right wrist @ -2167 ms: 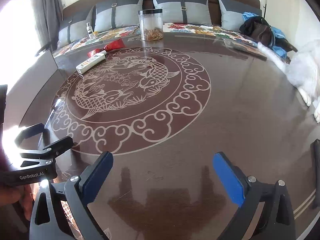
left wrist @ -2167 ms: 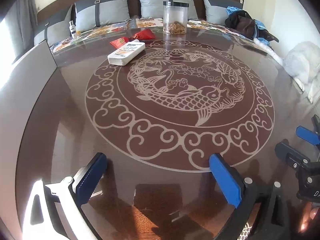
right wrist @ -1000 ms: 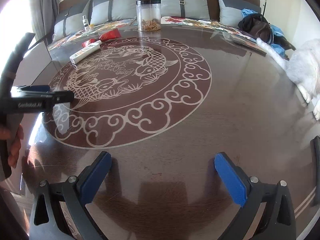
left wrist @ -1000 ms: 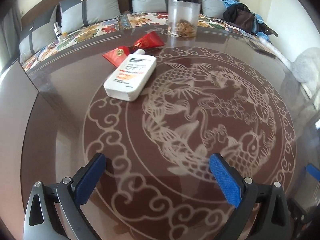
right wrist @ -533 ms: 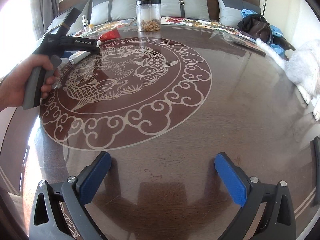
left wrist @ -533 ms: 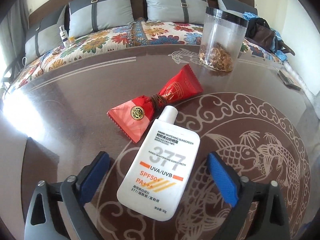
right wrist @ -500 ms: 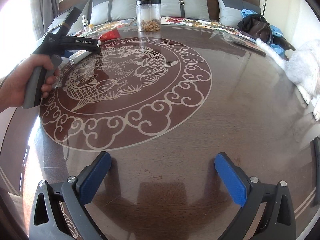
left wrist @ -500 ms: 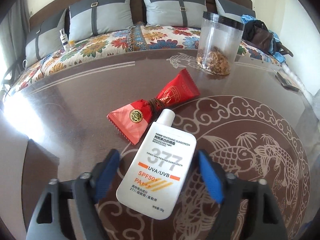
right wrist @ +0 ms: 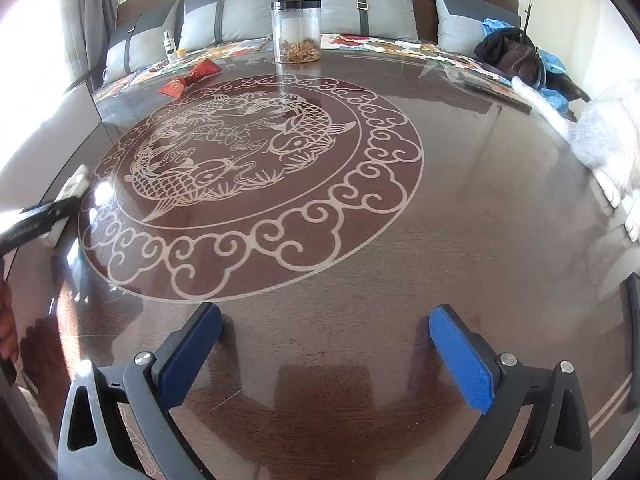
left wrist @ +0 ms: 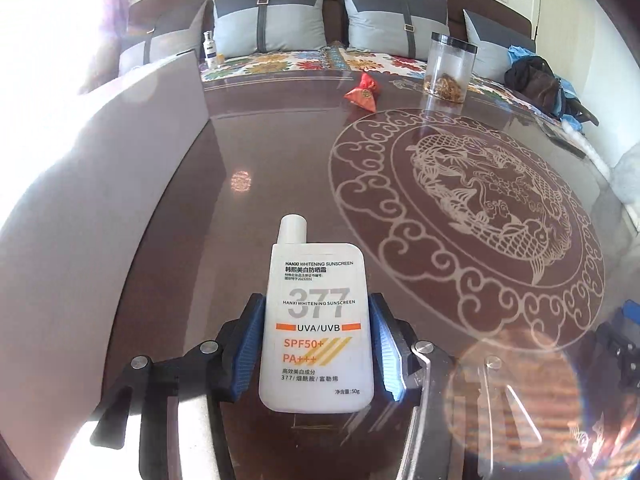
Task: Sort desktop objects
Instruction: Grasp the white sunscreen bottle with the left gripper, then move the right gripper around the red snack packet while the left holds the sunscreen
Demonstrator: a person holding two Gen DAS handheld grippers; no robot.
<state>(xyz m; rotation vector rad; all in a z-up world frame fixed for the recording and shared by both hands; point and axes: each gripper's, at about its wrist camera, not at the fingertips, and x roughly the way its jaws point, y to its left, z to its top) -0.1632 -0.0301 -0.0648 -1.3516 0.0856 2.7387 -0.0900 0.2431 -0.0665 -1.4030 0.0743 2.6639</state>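
Filling both views: big round dark table (left wrist: 280,152) with a pale carp-and-cloud pattern, serving as the sorting surface. Running behind it: sofa (left wrist: 400,62) with grey cushions and a floral cover, holding off-table clutter, namely a dark bag (right wrist: 508,56) and something white and furry (right wrist: 600,136) at the right edge.

Standing upright at the far rim: clear jar (left wrist: 450,68), black lid, brown bits at the bottom, well apart from both tools.

Clamping down: left gripper (left wrist: 316,300), blue pads pressing both long sides of the sunscreen bottle (left wrist: 316,320) around mid-body, probably so the flat tube is not twisting or sliding out. Pointing away from the camera: bottle cap, label facing up, readable. Sitting near the table's left rim, just outside the cloud border in the right wrist view (right wrist: 74,184). Touching the glass or lifted off it: not telling from these frames.

Hovering low at the near rim: right gripper (right wrist: 326,314), jaws spread wide, grasping nothing, likely waiting its turn.

Lying far off near the sofa side: red tied pouch (left wrist: 362,94), untouched, likely next to be sorted. Standing on the sofa cover: small white bottle (left wrist: 209,50), off the table.

Judging progress: early, one item in hand, destination not showing.
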